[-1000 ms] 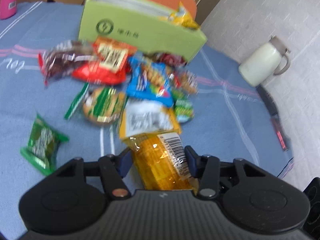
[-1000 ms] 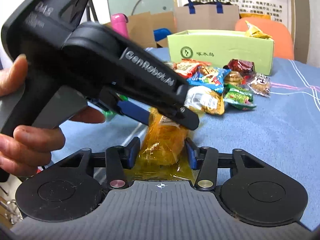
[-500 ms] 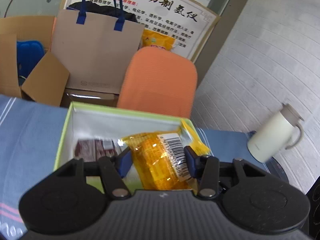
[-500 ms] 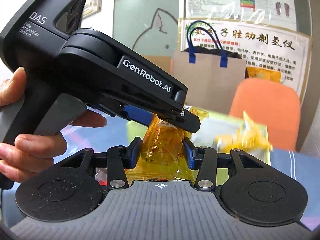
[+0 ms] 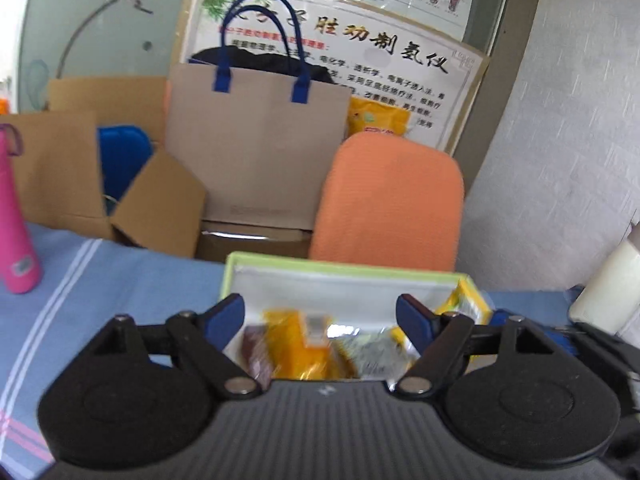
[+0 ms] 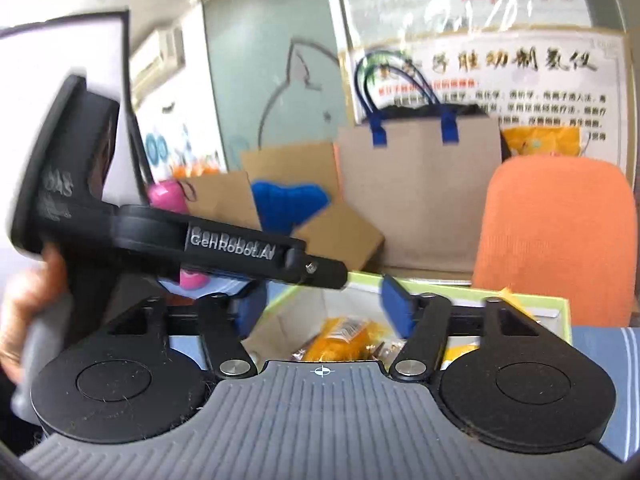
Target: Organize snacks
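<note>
Wall poster [image 5: 360,52] Chinese lettering, left gripper [image 6: 320,270] marked GenRobot.AI, jaws opening.

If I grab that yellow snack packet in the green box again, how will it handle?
The yellow snack packet looks crinkly and glossy, so probably floppy and a bit slippery. It seems light and lies loose in the green box, so it may shift when nudged.

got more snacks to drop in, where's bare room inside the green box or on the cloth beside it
Inside the light green cardboard box, the white back wall and left corner look bare; the front middle is crowded with an orange snack packet and blurred wrappers. Outside, the blue striped tablecloth lies free between the box and the pink bottle.
</note>
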`<state>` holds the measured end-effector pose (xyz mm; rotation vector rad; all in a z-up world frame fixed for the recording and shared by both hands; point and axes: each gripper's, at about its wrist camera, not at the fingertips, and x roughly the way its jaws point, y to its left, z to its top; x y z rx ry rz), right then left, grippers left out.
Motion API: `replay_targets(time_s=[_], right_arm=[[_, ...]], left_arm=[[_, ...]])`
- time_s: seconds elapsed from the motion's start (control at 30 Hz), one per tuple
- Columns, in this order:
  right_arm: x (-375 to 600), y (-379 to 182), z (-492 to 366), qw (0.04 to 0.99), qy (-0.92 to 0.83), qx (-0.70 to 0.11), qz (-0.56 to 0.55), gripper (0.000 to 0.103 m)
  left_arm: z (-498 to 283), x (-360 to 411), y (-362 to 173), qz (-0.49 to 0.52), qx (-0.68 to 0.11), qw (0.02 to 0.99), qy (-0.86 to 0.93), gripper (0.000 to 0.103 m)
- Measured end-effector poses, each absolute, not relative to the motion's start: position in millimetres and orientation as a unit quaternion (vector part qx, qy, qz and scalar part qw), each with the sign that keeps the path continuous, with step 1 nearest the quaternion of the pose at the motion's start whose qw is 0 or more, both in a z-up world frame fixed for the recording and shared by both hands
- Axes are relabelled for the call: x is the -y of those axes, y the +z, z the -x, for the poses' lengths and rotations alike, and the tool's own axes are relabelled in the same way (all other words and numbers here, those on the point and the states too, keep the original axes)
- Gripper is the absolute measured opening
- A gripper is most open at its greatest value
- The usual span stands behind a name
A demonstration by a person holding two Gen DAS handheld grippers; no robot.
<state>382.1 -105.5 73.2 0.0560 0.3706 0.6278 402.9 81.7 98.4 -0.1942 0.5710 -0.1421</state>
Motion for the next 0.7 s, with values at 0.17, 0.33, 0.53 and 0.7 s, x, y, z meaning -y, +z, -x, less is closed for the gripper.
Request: replay_targets(time_s=[0.17,0.33,0.53,0.7], right_arm=[[114,68,-318,0.946,0.285,-0.158,0.000,0.073],[128,61,-263,0.951,0.261,-0.168,0.000,0.083],[142,53,-217,0.954,0.238,-0.185,-0.010,0.087],[144,43,-197,0.952,0.227,-0.206,-0.023,0.089]], left_arm=[[-362,-75,94,0.068,-0.271,0.959,-0.047,0.079],[-328,-68,81,0.054,-0.287,0.955,-0.044,0.079],[-290,-63,65,0.047,-0.295,0.954,-0.032,0.079],[-267,-62,55,0.020,-0.292,0.956,-0.009,0.079]])
